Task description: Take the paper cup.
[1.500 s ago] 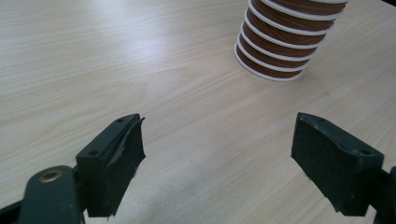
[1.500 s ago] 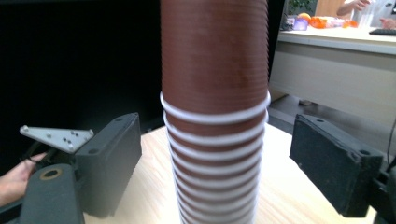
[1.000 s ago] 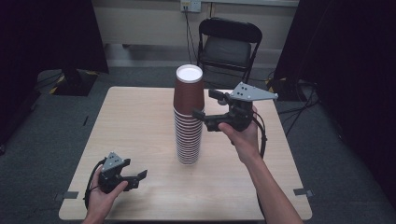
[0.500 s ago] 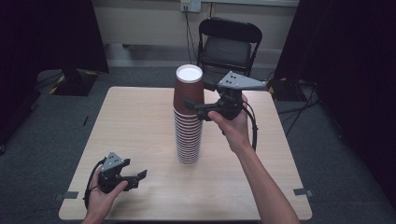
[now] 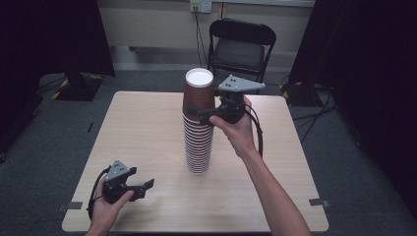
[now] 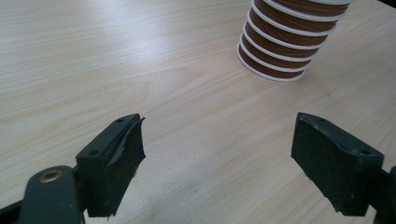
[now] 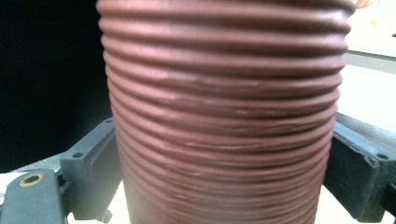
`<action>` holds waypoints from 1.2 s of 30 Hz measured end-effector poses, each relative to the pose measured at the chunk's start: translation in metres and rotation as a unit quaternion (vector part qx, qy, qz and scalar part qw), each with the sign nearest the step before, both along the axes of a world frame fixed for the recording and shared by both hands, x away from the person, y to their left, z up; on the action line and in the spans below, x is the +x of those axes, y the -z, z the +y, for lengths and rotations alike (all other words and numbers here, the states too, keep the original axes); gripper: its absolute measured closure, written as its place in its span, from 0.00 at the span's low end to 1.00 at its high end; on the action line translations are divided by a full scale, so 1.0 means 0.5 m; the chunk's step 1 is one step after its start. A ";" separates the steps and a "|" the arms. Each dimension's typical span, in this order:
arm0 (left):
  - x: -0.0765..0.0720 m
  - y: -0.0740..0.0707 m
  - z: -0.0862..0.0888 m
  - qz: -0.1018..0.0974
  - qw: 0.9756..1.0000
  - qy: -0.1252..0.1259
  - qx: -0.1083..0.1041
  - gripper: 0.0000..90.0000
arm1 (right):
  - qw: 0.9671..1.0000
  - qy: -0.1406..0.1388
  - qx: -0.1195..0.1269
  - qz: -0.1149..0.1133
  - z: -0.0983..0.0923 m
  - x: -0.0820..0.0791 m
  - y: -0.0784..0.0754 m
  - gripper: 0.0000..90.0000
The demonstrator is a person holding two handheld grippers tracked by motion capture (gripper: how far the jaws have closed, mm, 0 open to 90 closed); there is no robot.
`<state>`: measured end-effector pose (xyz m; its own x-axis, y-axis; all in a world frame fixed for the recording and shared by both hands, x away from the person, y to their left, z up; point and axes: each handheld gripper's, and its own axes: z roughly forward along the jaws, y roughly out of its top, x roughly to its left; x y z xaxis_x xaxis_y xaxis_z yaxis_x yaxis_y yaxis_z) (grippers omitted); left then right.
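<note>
high view overhead, gripper views close, sharing cup stack [image 5: 198,128]

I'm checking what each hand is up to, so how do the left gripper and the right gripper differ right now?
The left gripper sits low by the table's near edge, jaws open over bare wood. The right gripper is held high at the cup stack, its jaws, which have just been opening, on either side of the top cup; whether they touch it is unclear. Both are black, hand-held, and carry a grey plate.

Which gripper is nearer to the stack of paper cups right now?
Right. The right gripper has its jaws around the top of the cup stack; they have just been opening. The left gripper sits open near the table's front left corner, well apart from the stack.
</note>
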<state>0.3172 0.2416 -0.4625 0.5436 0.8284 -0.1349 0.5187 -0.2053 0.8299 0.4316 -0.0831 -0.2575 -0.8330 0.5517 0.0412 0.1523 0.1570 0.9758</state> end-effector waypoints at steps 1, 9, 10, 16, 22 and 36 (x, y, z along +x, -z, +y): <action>0.000 0.000 0.000 0.000 1.000 0.000 0.000 0.19 | 1.000 0.001 0.000 0.000 0.001 0.001 0.002 0.11; -0.001 -0.001 0.000 0.000 1.000 0.002 0.001 0.19 | 1.000 0.002 -0.005 -0.001 0.004 0.002 0.012 0.10; -0.001 -0.001 0.000 0.000 1.000 0.001 0.001 0.19 | 1.000 0.004 -0.007 -0.002 0.004 0.001 0.012 0.10; 0.000 0.000 -0.001 0.001 1.000 0.002 0.001 0.19 | 1.000 0.006 -0.011 -0.005 0.005 0.000 0.011 0.11; 0.000 0.001 -0.002 0.001 1.000 0.002 0.003 0.19 | 1.000 0.007 -0.012 -0.012 0.004 -0.003 0.008 0.13; 0.002 0.003 -0.002 0.007 1.000 -0.001 -0.001 0.19 | 1.000 0.008 -0.003 -0.014 0.005 -0.003 0.007 0.13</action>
<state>0.3184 0.2406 -0.4639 0.5398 0.8294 -0.1439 0.5300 -0.2020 0.8236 0.4300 -0.0808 -0.2609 -0.8248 0.5653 0.0151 0.1274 0.1597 0.9789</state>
